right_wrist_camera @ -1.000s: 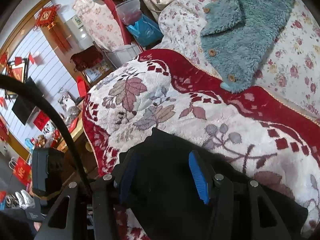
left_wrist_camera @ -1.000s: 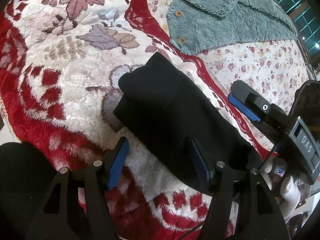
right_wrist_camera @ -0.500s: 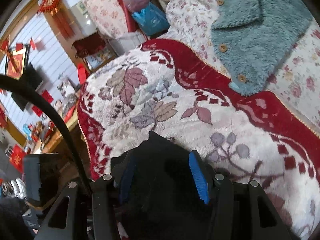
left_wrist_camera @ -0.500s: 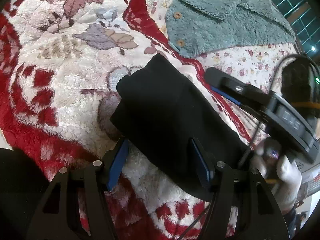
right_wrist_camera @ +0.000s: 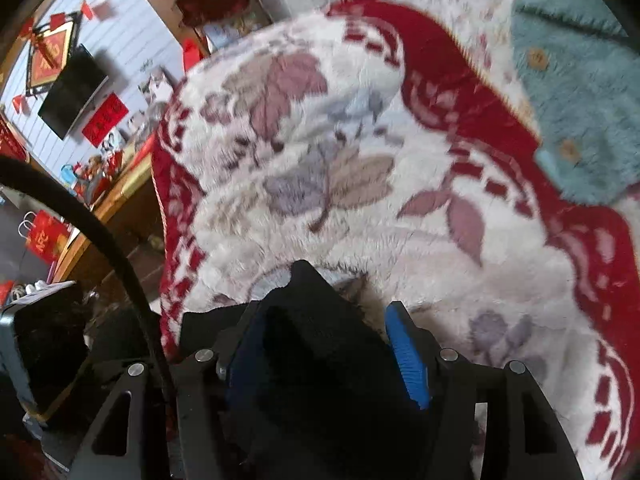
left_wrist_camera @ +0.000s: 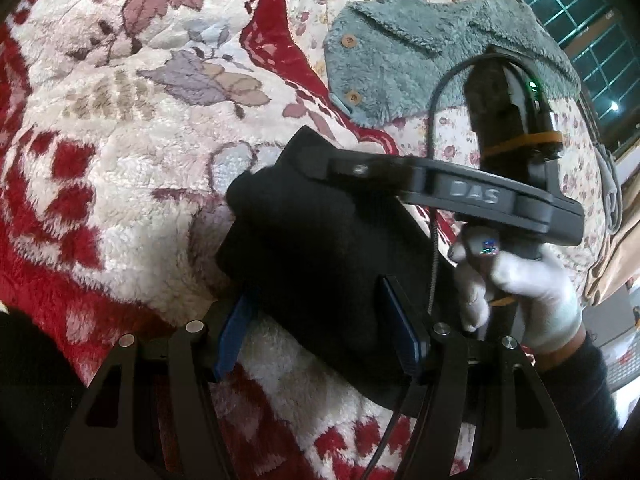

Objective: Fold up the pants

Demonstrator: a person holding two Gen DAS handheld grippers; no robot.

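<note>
Folded black pants (left_wrist_camera: 316, 240) on the red-and-cream blanket (left_wrist_camera: 132, 168).
Left gripper (left_wrist_camera: 320, 328) and right gripper (right_wrist_camera: 328, 356) each straddle the bundle, jaws apart; whether the pads press the cloth, I cannot tell.

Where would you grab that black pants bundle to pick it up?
Probably across its thick folded end, coming from above. The pants lie as a compact, raised bundle on the blanket, narrow enough at that end for fingers to straddle both sides and pinch all layers together.

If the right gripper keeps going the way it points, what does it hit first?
Probably the black pants, already lying between the right gripper's jaws, then the fleece blanket beyond. Depth is unclear.
</note>
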